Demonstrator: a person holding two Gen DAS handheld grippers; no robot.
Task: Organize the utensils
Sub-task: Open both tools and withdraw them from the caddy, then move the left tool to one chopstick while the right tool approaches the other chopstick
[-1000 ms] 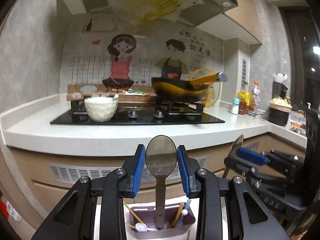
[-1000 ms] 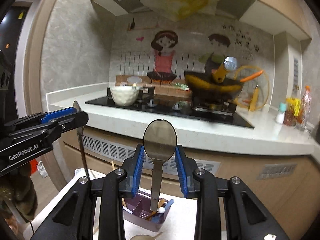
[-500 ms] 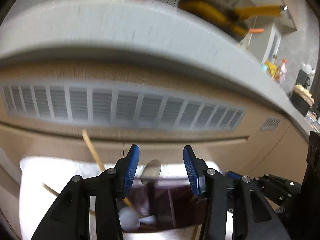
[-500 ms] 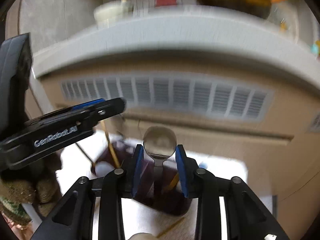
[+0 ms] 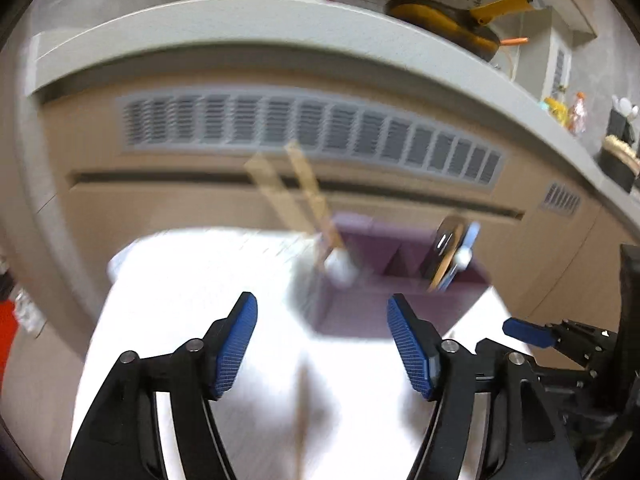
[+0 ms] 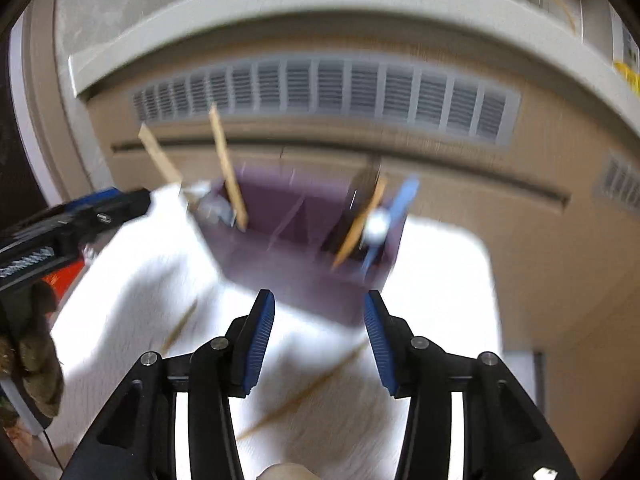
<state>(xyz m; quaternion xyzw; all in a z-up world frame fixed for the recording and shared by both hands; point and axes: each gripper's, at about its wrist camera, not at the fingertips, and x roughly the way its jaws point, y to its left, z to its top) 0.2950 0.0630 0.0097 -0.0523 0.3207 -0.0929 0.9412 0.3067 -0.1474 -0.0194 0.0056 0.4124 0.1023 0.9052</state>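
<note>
Both views are motion-blurred; fine detail is limited.

Left tool point(image 5: 322, 316): its blue pads stand wide apart with nothing between them. The jaws have just been opening. It hovers over the white bench point(image 5: 192, 280), pointing down at the near wall of the purple utensil holder point(image 5: 360, 308).

Right tool point(image 6: 319, 312): its pads are apart, less widely than the left tool's, and nothing sits between them. These jaws have also just been opening. It points at the same holder, seen here as point(image 6: 288, 256).

The utensil holder stands on the white bench in front of a beige cabinet with a grey vent grille point(image 6: 332, 88). It is divided into compartments. In the left-hand compartment, two wooden chopsticks point(image 6: 228, 164) lean up and out to the left, beside a white spoon point(image 5: 340, 266). In the right-hand compartment stand a dark metal spoon point(image 6: 362, 188), a wooden chopstick point(image 6: 358, 224) and a light blue utensil point(image 6: 398, 204); how many pieces lie there in all cannot be told through the blur.

Loose chopsticks point(image 6: 304, 396) lie flat on the bench between the right tool and the holder. One blurred stick point(image 5: 302, 412) lies on the bench below the left tool.

A yellow-handled pan point(image 5: 452, 24) sits on the upper counter behind.
</note>
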